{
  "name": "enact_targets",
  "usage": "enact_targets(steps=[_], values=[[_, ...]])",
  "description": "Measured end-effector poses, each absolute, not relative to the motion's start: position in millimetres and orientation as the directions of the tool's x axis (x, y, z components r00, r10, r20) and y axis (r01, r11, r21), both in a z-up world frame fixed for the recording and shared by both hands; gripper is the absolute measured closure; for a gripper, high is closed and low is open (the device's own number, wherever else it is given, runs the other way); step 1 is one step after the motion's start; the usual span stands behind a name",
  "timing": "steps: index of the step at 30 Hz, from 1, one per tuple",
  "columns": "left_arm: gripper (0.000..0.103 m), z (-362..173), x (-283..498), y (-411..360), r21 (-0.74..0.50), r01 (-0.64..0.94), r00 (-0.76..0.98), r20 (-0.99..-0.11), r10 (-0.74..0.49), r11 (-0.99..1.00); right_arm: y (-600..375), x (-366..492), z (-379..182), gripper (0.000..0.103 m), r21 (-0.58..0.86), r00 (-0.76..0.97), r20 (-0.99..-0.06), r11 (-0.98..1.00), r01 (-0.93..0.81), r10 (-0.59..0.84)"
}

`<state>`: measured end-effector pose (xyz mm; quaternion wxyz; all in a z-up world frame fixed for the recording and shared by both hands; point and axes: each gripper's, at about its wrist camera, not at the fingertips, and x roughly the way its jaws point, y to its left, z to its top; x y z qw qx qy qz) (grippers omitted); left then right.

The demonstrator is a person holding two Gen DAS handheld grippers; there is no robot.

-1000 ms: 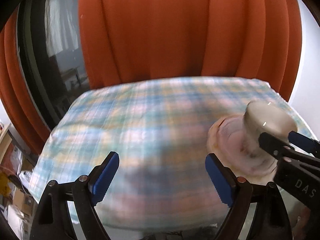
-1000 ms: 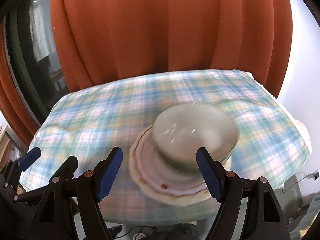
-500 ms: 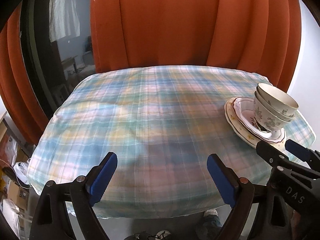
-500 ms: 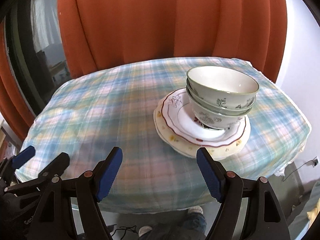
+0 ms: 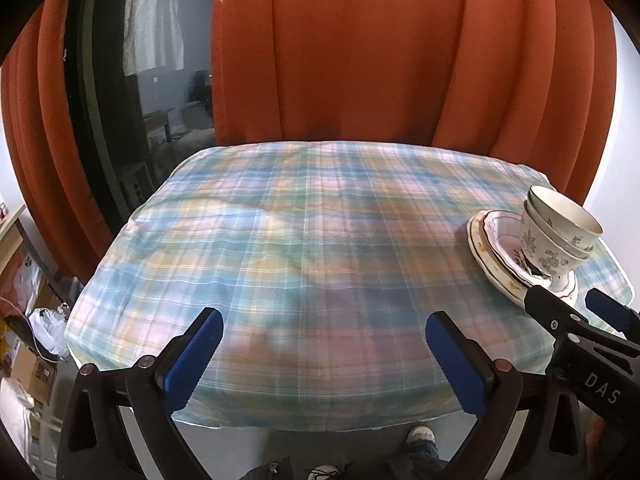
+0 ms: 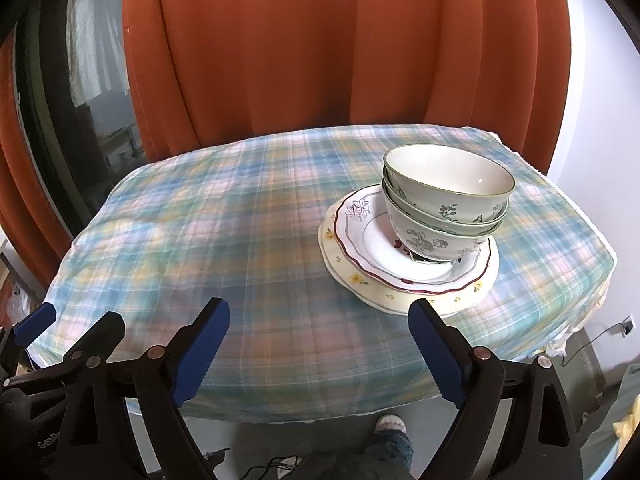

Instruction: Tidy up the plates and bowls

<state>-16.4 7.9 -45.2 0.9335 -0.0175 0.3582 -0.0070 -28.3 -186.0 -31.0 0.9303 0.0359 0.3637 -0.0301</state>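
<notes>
Nested floral bowls [image 6: 444, 204] stand on a red-rimmed plate [image 6: 368, 236] that lies on a cream plate [image 6: 400, 300], on the right side of the plaid-covered table [image 6: 200, 240]. The same stack shows at the right in the left wrist view: bowls [image 5: 556, 236], plates [image 5: 492, 248]. My right gripper [image 6: 318, 344] is open and empty, held back over the table's near edge, in front of the stack. My left gripper [image 5: 324, 348] is open and empty over the near edge, left of the stack. The right gripper's tips [image 5: 580, 312] show there too.
Orange curtains [image 6: 320, 60] hang behind the table. A dark glass door [image 5: 120, 100] is at the left. Boxes and bags [image 5: 28, 320] lie on the floor at the left. A person's feet [image 6: 392, 428] show below the near edge.
Both grippers have pulled back from the stack and away from the table. The bowls stand free on the plates; one second ago the view was close and blurred.
</notes>
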Motion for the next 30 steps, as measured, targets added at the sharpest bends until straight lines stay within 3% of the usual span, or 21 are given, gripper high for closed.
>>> enact_targets(steps=[30], values=[[0.000,-39,-10,-5,-0.028,-0.008,0.759,-0.651,-0.012,1.000,-193,-23,-26,0.010,0.039,0.739,-0.673,0.996,0.076,-0.030]])
